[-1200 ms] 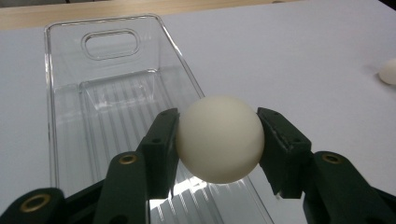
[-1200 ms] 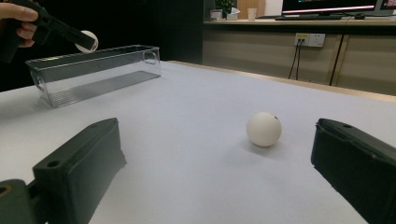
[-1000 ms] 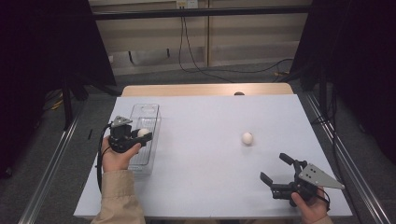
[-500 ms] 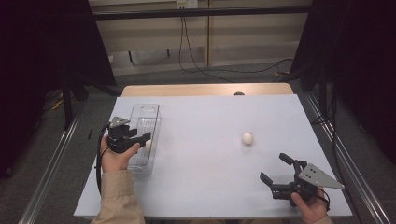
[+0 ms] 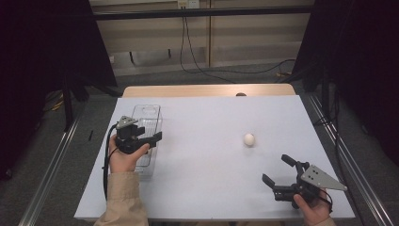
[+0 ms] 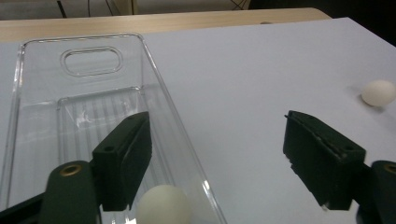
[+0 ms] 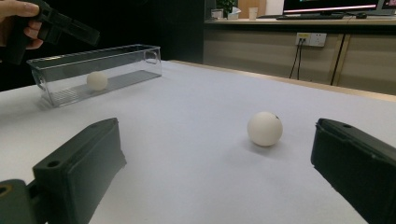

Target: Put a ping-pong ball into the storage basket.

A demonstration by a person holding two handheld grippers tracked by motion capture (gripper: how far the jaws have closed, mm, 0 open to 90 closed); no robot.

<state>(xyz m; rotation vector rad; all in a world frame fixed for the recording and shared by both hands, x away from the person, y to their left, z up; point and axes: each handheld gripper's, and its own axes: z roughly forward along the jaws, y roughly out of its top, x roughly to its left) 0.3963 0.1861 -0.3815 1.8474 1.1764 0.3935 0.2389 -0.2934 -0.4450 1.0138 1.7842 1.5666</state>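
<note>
- High view: a white rectangular surface [image 5: 207,155] with a bare wooden strip along its far edge. At the left, a hand holds the left claw [image 5: 151,139] above a long clear plastic bin [image 5: 146,117], which lies lengthwise from near to far close to the left edge. The claw points right, over the bin's right wall. Its jaws have just been opening and stand apart with nothing between them.
- High view, right side: a small white ball on the surface [image 5: 249,139] lies in the open, well apart from the bin. Near the right corner, a hand holds the right claw [image 5: 277,170] low over the surface, jaws spread wide and empty, pointing left and away toward the ball.
- Left gripper view: the two black jaws stand apart, one over the bin's floor, the other over the bare surface, with the bin's clear right wall between them. A second white ball inside the bin [image 6: 163,205] rests on the ribbed floor just beside the left jaw, not gripped. The bin's far end has an oval handle slot. The loose ball [image 6: 378,92] lies far right.
- Right gripper view: the wide-open jaws frame the loose ball [image 7: 265,128], which sits ahead of them, untouched. Far left stands the clear bin [image 7: 116,60] with its ball [image 7: 96,80] inside, and the left claw [image 7: 74,29] is held above it.
</note>
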